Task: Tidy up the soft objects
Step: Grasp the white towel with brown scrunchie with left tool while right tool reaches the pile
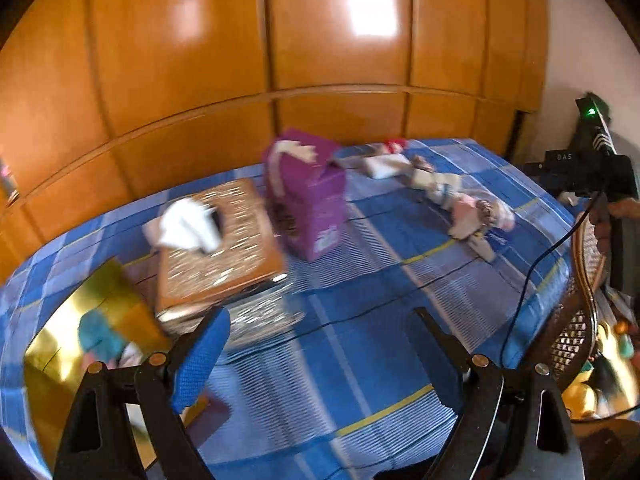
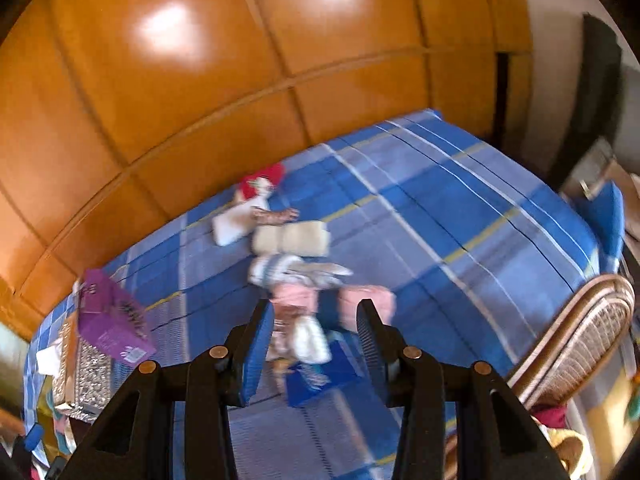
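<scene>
A row of rolled socks and small soft items point(image 2: 288, 256) lies across the blue plaid bed; it also shows in the left wrist view point(image 1: 448, 192). My right gripper point(image 2: 316, 344) is open just above the near end of the row, over a white roll point(image 2: 308, 340) and a pink piece point(image 2: 368, 300). My left gripper point(image 1: 320, 348) is open and empty over bare bedspread. A purple box point(image 1: 308, 196), a brown patterned box point(image 1: 224, 240) with a white cloth point(image 1: 184, 224) on it, and a gold box point(image 1: 80, 336) holding teal and pink soft items stand at the left.
A glossy wooden wardrobe point(image 1: 280, 60) rises behind the bed. A wicker chair point(image 2: 580, 332) stands at the bed's right edge. A cable point(image 1: 532, 280) runs across the bed's right side. The right hand-held device point(image 1: 596, 164) shows at the far right in the left wrist view.
</scene>
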Demonstrator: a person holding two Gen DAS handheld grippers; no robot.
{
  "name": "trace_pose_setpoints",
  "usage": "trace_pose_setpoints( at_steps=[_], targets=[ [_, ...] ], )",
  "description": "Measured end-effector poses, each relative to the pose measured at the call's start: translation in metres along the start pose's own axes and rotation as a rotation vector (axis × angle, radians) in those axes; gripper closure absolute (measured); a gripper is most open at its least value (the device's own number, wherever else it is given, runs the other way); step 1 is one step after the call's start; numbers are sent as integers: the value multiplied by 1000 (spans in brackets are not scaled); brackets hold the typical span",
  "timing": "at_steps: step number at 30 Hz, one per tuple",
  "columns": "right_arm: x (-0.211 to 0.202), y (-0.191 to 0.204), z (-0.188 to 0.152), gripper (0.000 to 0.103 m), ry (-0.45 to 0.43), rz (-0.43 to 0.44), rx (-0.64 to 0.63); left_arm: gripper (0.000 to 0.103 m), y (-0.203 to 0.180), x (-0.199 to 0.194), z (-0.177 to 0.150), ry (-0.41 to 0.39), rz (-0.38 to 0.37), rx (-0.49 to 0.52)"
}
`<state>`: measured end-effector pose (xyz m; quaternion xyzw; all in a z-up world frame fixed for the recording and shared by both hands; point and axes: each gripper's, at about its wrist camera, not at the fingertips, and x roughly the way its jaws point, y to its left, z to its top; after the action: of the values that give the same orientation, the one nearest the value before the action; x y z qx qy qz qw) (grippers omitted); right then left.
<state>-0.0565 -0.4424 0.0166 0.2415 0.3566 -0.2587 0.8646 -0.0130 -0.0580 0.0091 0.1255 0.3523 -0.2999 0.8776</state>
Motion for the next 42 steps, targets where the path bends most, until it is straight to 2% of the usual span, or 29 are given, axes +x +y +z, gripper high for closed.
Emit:
trace_pose_setpoints(
  at_steps=[4, 8, 10, 14, 17, 18, 19, 20, 21, 22, 24, 26, 30, 32, 38, 42],
  targets=[
    [10, -17, -1, 60, 60, 9, 20, 13, -21, 24, 16, 34, -54, 41],
    [35, -17, 1, 53, 176, 103, 41, 13, -36, 36, 22, 48, -85, 69],
    [42, -10, 0, 53, 201, 127, 26, 13, -39, 40, 23, 57, -97, 75],
    [69, 6, 3, 47, 266, 83, -6, 13, -43, 47, 21, 79, -115, 76],
    [92, 18, 3, 45, 320, 90, -3, 13, -43, 52, 21, 87, -119, 71],
    [95, 21, 2, 43, 338, 126, 4, 13, -42, 54, 21, 91, -120, 66],
    [97, 25, 1, 43, 356, 228, 26, 13, -40, 55, 21, 94, -123, 61],
    [96, 31, -1, 43, 379, 376, 50, 13, -39, 57, 22, 97, -127, 57],
    [93, 38, -2, 43, 393, 469, 51, 13, -38, 59, 22, 100, -130, 54],
    [89, 44, -2, 43, 378, 473, 26, 13, -38, 62, 24, 105, -132, 50],
    [80, 49, -2, 43, 332, 421, -16, 13, -37, 69, 27, 118, -143, 38],
    [76, 42, -1, 43, 314, 397, 1, 13, -38, 74, 30, 125, -155, 30],
    [74, 22, 2, 43, 276, 276, 15, 13, -46, 89, 42, 129, -164, 32],
    [73, 12, 1, 43, 274, 244, 27, 13, -51, 96, 48, 125, -164, 42],
    [63, -16, 5, 43, 240, 189, 54, 13, -79, 133, 78, 153, -152, 123],
    [69, -17, 4, 43, 227, 170, 52, 12, -98, 152, 93, 146, -149, 117]
  ],
)
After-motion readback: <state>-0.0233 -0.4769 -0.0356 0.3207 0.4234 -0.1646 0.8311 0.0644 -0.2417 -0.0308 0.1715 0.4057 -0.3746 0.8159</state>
